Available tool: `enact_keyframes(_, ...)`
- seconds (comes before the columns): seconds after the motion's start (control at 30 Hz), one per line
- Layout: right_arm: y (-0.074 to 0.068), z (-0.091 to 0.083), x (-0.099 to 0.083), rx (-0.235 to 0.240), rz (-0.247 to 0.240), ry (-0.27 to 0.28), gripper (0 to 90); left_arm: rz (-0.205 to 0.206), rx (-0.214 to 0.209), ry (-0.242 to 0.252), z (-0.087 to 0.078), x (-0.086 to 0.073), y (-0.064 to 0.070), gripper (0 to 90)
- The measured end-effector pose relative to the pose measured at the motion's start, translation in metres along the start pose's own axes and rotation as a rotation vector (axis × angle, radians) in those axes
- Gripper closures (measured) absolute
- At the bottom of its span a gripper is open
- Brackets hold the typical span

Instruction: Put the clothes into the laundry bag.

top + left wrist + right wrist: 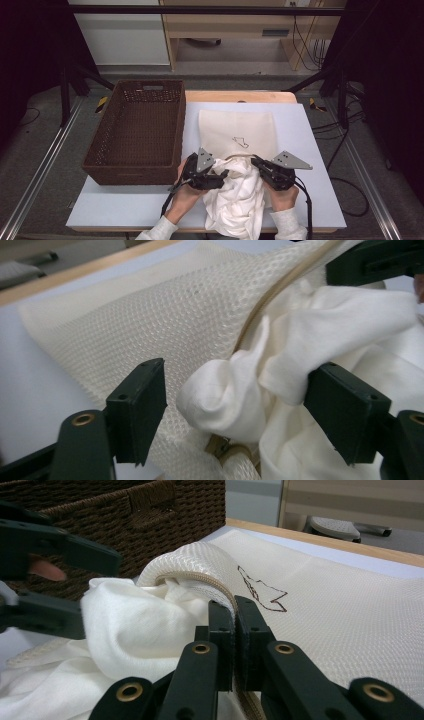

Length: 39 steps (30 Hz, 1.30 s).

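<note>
At the near middle of the bench (310,150) lies a cream mesh laundry bag (239,134) with a small dark emblem on it, its zippered mouth facing the person, and a crumpled white garment (237,200) spills out of that mouth toward the bench's near edge. The right gripper (261,165) is clenched on the zippered rim of the bag's mouth and lifts it into an arch, as the right gripper view shows with the jaws pressed together on the zipper tape. The left gripper (223,173) stands released, its jaws spread to either side of a bunched fold of the garment right at the opening, not yet pinching it. Most of the garment is outside the bag, so the stuffing step looks to be in hand and far from done. The next move likely calls for closing the left jaws on that fold and pushing it deep under the raised rim while the right gripper holds the mouth high and wide. A brown wicker basket (137,130) stands empty just left of the bag.
</note>
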State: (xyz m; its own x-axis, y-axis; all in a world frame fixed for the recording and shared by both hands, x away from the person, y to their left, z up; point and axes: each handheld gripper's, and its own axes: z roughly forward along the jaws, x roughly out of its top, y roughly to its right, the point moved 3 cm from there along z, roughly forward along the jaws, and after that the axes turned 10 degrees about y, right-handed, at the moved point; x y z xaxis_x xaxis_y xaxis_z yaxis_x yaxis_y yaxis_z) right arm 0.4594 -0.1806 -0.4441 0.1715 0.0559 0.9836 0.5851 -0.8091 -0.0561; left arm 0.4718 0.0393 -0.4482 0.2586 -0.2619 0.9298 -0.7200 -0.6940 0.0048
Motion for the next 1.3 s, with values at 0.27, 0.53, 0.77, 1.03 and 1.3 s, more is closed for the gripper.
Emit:
enact_keyframes(0.27,0.001,0.0,0.0,-0.002,0.006,0.003,87.3,0.039,-0.118,0.024,0.004,0.0,0.038,75.9)
enact_keyframes(0.53,0.0,-0.001,0.003,0.004,0.012,0.023,87.3,0.109,0.008,-0.116,0.06,0.003,0.039,77.3)
enact_keyframes(0.77,-0.003,-0.001,0.001,0.008,-0.003,0.007,87.3,0.098,0.035,-0.099,0.051,0.003,0.031,60.5)
enact_keyframes(1.03,0.0,-0.003,-0.002,-0.006,0.002,0.0,87.3,0.062,-0.062,-0.006,-0.026,0.015,0.042,25.9)
enact_keyframes(1.3,-0.001,-0.005,-0.004,-0.009,0.004,-0.008,87.2,0.002,-0.155,-0.115,-0.006,-0.027,0.057,23.6)
